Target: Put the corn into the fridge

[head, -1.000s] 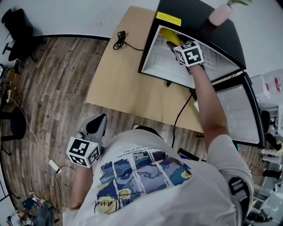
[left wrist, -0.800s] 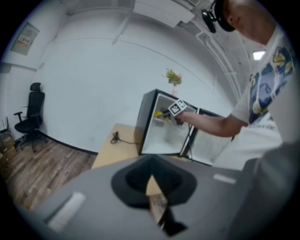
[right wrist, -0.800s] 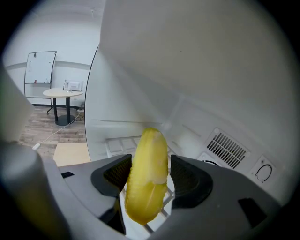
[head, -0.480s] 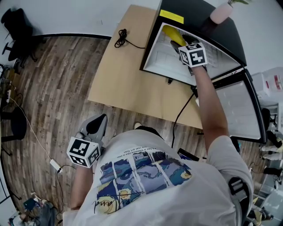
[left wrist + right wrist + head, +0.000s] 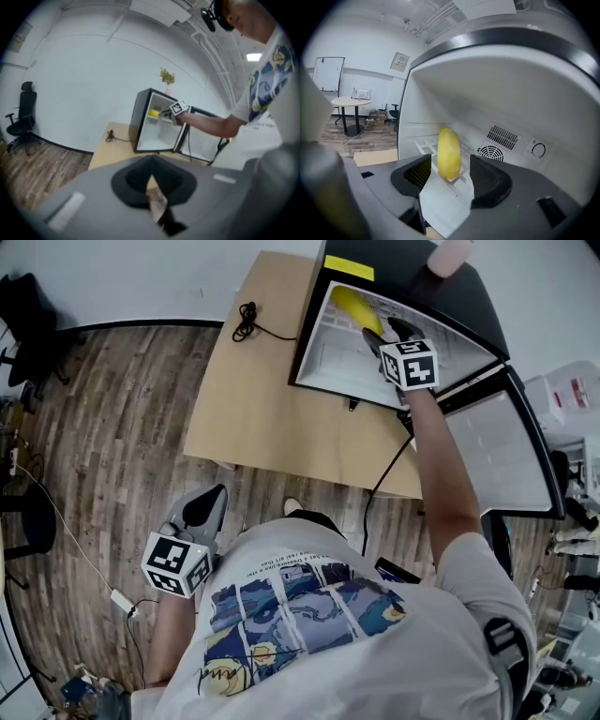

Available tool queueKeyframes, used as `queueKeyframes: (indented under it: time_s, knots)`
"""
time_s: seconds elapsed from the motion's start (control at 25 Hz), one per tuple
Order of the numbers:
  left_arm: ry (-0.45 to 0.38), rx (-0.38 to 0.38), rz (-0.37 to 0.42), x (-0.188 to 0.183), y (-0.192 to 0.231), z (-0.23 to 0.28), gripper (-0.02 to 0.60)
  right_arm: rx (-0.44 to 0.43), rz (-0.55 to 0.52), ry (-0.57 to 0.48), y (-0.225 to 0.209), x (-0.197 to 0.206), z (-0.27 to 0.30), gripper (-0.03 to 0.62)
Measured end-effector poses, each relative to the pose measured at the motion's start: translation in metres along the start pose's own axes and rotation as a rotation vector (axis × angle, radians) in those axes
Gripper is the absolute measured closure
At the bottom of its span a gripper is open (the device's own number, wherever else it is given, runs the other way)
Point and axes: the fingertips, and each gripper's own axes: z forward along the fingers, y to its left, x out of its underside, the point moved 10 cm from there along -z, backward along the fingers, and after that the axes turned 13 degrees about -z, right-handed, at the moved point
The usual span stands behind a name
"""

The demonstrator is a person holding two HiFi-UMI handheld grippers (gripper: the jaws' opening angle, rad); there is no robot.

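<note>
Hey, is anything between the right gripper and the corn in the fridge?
Nothing visible. The right gripper has its jaws apart, and the corn lies on the shelf straight ahead of them, untouched.

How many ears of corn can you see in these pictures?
1. The corn lies on the wire shelf inside the open fridge, just ahead of the right gripper, whose jaws stand apart. Parts of the fridge are unseen, so more could hide there.

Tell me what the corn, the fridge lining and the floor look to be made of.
Corn: smooth, waxy yellow, probably a plastic or foam replica.
Fridge lining: matt white plastic, going by the moulded vent slots.
Floor: planks with visible grain; real wood or laminate, unclear.
</note>
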Motion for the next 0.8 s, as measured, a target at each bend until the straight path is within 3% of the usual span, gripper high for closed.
queueKeyframes:
  time_s: [0.44,0.8]
  knots:
    - [0.017,0.049,0.042,0.005,0.002,-0.02,0.572,0.047,0.078,-0.023,0.026,0.011,-0.052,0.355]
    - [0.036,0.08,0.05,0.018,0.007,-0.041,0.572,0.085,0.174,-0.075,0.078,0.024,-0.106,0.49]
